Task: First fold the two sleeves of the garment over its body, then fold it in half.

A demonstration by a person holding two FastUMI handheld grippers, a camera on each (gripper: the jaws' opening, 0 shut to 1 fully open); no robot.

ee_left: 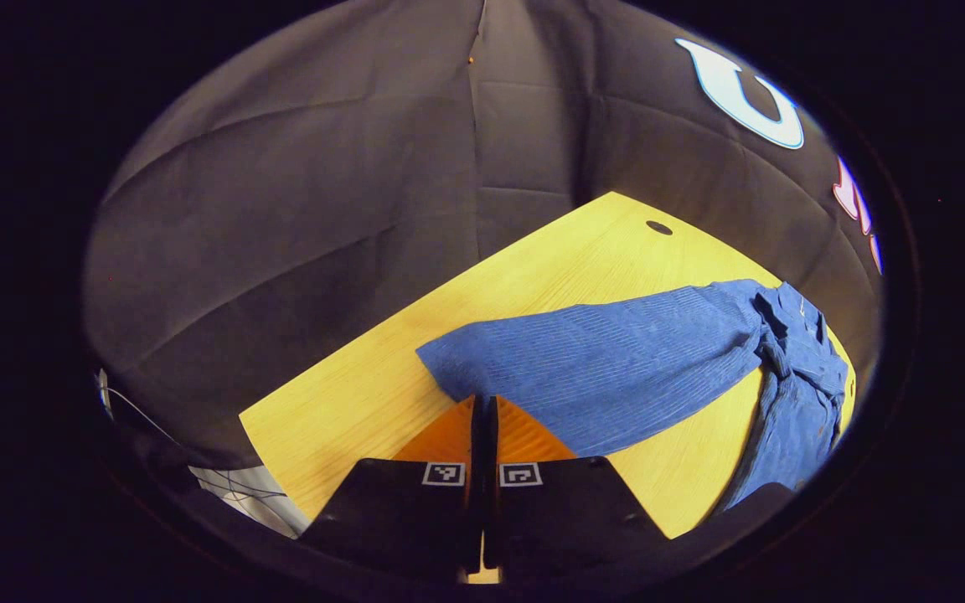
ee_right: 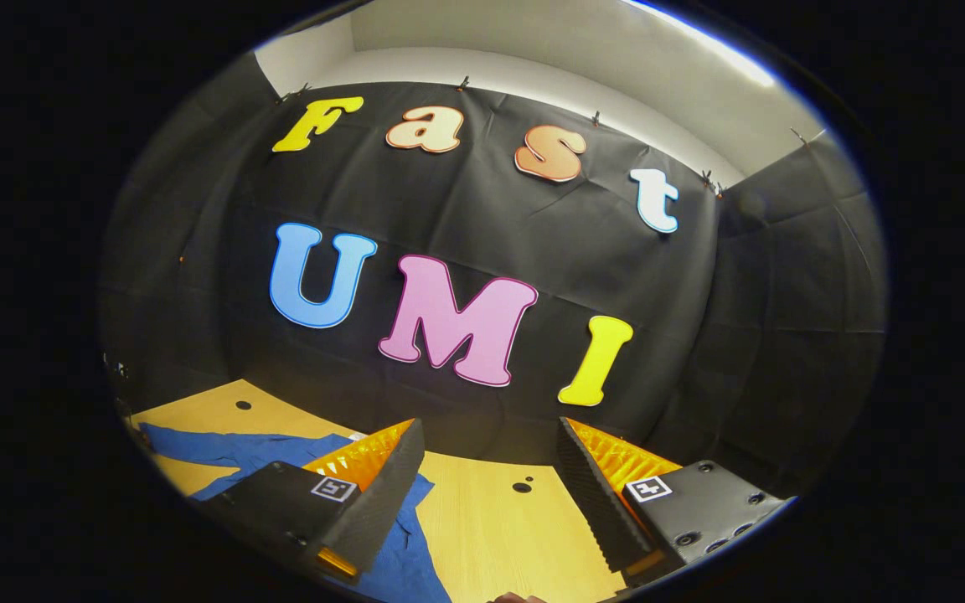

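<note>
Above table (ee_left: pixel 365 394) | left gripper (ee_left: pixel 483 410) pinching garment (ee_left: pixel 616 368) sleeve | right gripper (ee_right: pixel 487 452) wide, raised

Bare table (ee_left: pixel 382 394) lies open left of the blue garment (ee_left: pixel 616 368); booth wall (ee_left: pixel 323 209) closes behind.

Garment (ee_left: pixel 616 368) runs past the view's right edge; its cuff end sits behind the left gripper's (ee_left: pixel 483 419) closed jaws, grip unclear.
</note>
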